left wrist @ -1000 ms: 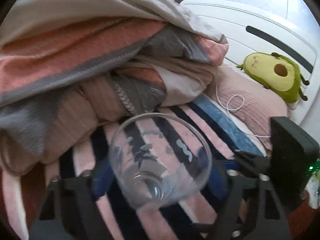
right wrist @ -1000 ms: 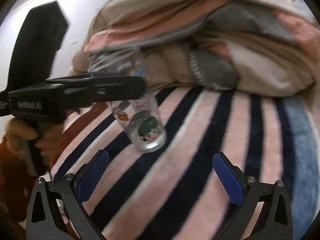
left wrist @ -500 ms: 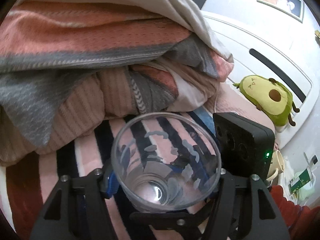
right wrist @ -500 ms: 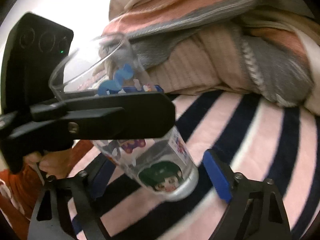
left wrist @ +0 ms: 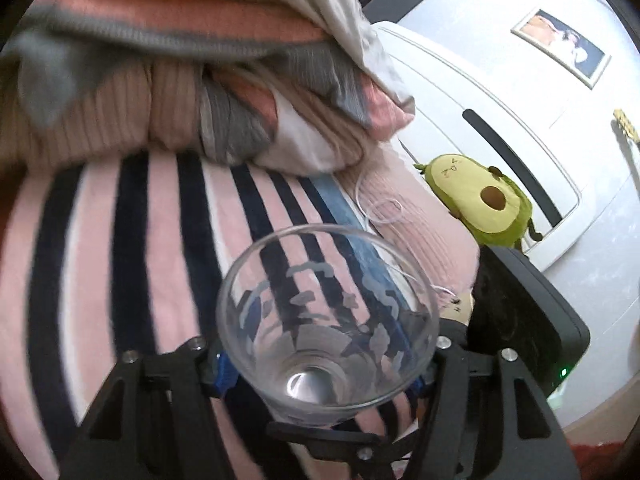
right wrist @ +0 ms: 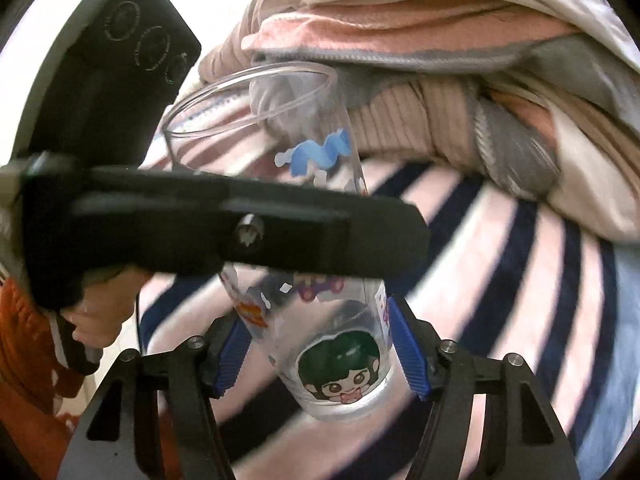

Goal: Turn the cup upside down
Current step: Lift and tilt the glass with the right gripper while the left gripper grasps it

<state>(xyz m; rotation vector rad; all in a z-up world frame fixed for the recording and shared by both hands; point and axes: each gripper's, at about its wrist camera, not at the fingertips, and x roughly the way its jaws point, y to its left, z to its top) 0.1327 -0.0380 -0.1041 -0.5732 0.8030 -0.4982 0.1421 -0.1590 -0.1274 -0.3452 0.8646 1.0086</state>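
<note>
A clear glass cup [left wrist: 326, 332] with cartoon stickers is held above the striped blanket, mouth up and tilted. My left gripper [left wrist: 320, 372] is shut on its middle. In the right wrist view the cup [right wrist: 320, 320] shows with the left gripper's finger [right wrist: 240, 228] across it. My right gripper [right wrist: 320, 356] has its blue pads [right wrist: 406, 352] on both sides of the cup's base, touching or nearly touching the glass. The left pad is partly hidden by the cup.
A pink, white and navy striped blanket [left wrist: 132, 248] covers the bed. A heap of pink and grey bedding [left wrist: 180, 80] lies behind. An avocado plush [left wrist: 480, 200] and a white cable [left wrist: 380, 208] lie at the right by the white headboard [left wrist: 500, 100].
The left gripper has lifted and carried the cup toward the right gripper. The right gripper's pads have closed in from wide open to around the cup's base.
</note>
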